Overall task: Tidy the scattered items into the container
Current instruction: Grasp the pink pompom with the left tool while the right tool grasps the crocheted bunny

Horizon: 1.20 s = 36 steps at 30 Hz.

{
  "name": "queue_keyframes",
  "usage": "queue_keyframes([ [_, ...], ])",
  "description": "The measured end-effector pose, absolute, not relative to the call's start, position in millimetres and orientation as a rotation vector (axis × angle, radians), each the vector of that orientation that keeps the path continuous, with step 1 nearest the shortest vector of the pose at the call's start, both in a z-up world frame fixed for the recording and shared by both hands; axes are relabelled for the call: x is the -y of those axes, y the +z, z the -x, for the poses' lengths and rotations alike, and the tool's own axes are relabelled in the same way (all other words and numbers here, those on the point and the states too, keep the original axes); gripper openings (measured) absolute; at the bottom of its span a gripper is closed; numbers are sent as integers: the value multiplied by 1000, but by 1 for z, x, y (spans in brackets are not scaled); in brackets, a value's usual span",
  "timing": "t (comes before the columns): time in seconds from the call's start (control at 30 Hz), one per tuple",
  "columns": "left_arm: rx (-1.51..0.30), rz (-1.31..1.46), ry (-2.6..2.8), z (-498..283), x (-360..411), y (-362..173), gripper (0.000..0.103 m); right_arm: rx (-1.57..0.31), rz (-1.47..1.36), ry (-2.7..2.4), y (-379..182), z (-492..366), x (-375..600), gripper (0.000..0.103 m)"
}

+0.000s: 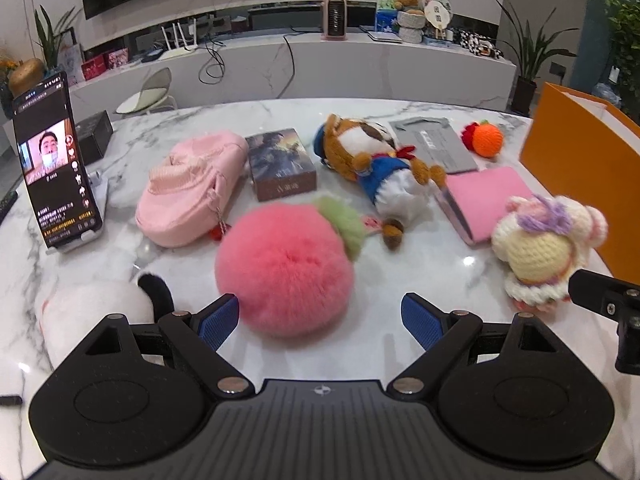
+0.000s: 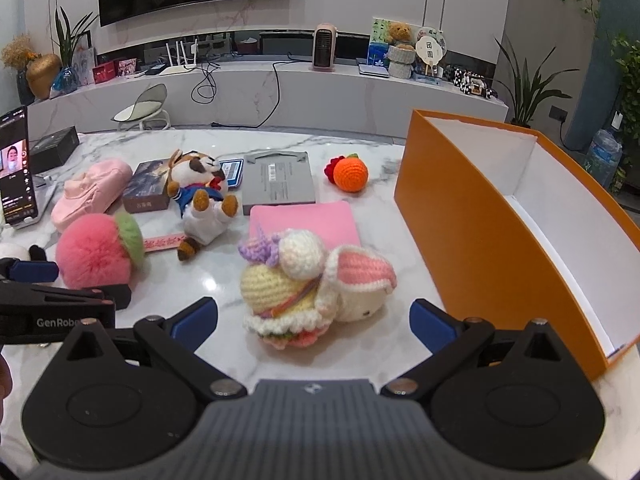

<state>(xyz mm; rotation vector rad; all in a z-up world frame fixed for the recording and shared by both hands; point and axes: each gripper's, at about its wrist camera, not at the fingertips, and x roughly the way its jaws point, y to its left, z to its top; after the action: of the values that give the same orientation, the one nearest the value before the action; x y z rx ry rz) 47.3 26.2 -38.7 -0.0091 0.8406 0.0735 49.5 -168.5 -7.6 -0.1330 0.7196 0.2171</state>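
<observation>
Left wrist view: left gripper (image 1: 320,316) spread wide around the fluffy pink peach plush (image 1: 286,270), lower centre. Right gripper (image 2: 314,322) gapes before the crocheted cream rabbit doll (image 2: 316,280); orange cardboard box (image 2: 480,240) at right.

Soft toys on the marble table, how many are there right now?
5: pink fluffy peach before the left gripper, crocheted doll before the right gripper, sailor plush mid-table, crocheted orange farther back, white plush at left edge, partly hidden.
</observation>
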Motion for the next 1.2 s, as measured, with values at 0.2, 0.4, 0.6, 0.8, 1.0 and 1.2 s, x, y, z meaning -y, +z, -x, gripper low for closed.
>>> queue_keyframes([
  [0.2, -864, 34, 76, -62, -33, -51, 103, -715, 161, 209, -15, -64, 159, 103],
  [0.4, -885, 55, 87, -75, -37, -61, 103, -742, 173, 190, -26, -79, 154, 103],
  [0.6, -881, 54, 87, -83, -38, -69, 103, -768, 175, 178, -35, -90, 152, 103],
  [0.8, -855, 30, 83, -86, -39, -73, 103, -787, 168, 184, -43, -98, 152, 103],
  [1.0, -844, 35, 79, -89, -40, -74, 103, -809, 167, 184, -50, -104, 154, 103],
  [1.2, -848, 39, 83, -90, -43, -74, 103, -815, 157, 187, -52, -108, 157, 103],
])
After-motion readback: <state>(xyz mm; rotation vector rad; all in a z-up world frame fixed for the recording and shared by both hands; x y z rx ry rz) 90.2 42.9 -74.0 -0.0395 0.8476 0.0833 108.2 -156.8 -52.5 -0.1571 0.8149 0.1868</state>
